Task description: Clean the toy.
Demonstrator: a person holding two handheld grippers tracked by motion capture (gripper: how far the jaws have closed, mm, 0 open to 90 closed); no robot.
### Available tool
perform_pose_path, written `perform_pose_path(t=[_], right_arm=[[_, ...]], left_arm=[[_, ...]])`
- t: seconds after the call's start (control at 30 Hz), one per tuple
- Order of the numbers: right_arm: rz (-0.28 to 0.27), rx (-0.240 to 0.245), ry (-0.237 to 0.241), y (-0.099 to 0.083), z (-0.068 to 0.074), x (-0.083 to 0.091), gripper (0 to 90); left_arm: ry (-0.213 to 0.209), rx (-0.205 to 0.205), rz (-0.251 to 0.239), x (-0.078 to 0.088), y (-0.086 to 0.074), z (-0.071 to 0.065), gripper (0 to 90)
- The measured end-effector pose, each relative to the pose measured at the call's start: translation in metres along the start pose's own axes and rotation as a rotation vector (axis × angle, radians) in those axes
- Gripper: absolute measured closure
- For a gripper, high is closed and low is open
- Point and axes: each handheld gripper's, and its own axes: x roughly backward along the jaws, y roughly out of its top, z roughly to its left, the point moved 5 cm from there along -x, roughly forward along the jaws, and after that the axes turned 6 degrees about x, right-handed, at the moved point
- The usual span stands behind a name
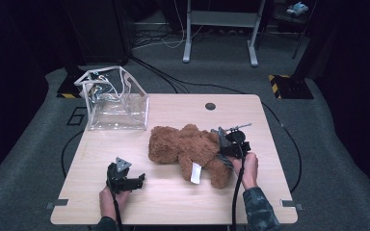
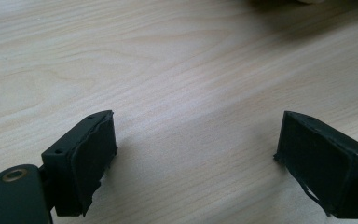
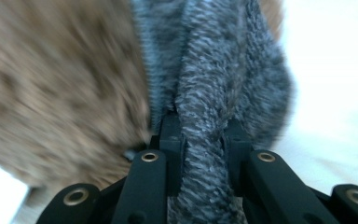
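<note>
Teddy bear (image 1: 185, 149), brown plush, lying on its side at the middle of the wooden table (image 1: 173, 202), a white label (image 1: 195, 173) hanging from its lower body. Grey knitted scarf (image 3: 205, 116) at the bear's right end, seen close in the right gripper view.

Right gripper (image 1: 227, 151): pressed against the bear's right side, jaws nearly together and clamped on a fold of the grey scarf, which runs up between them. Right hand (image 1: 248, 168) behind it, the forearm in a dark patterned sleeve (image 1: 260, 209) coming in from the table's near edge, the cable trailing back along the arm.

Left gripper (image 1: 139, 179): low over bare tabletop, near the front left, well apart from the bear. Jaws spread wide with nothing between them; the left gripper view shows plain wood grain in the gap. Left hand (image 1: 112, 198) holds it pointing toward the right.

Clear plastic bag (image 1: 115, 103) with white trim, upright at the table's far left corner, mouth open.
</note>
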Motion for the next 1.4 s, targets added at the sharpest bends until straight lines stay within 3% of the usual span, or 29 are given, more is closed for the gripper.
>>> perform_pose_path(t=[0.13,0.23,0.33,0.47,0.67,0.8,0.97,1.4], right_arm=[[0.02,-0.012,0.005,-0.013,-0.008,-0.005,75.4],[-0.005,-0.024,-0.01,-0.014,-0.011,0.013,75.3],[-0.063,-0.011,-0.008,-0.013,-0.012,0.037,75.2],[-0.14,0.018,0.008,-0.01,-0.001,0.065,75.0],[-0.188,0.077,0.048,0.0,0.022,0.075,74.3],[-0.153,0.092,0.067,0.004,0.035,0.058,72.7],[-0.102,0.11,0.058,-0.001,0.037,0.039,72.7],[-0.017,0.118,0.071,-0.027,0.034,0.043,74.6]], left_arm=[[0.0,0.0,0.0,0.0,0.0,0.0,11.5],[0.0,0.002,-0.002,0.0,0.0,0.0,11.5],[0.0,0.002,-0.001,0.0,0.0,0.0,11.5],[-0.002,-0.01,0.008,0.001,0.0,0.001,11.5],[0.0,0.001,-0.001,0.0,0.0,0.0,11.5],[0.0,0.001,-0.001,0.0,0.0,0.0,11.5],[0.0,0.001,-0.001,0.0,0.0,0.0,11.5],[-0.001,-0.007,0.005,0.0,0.0,0.0,11.5]])
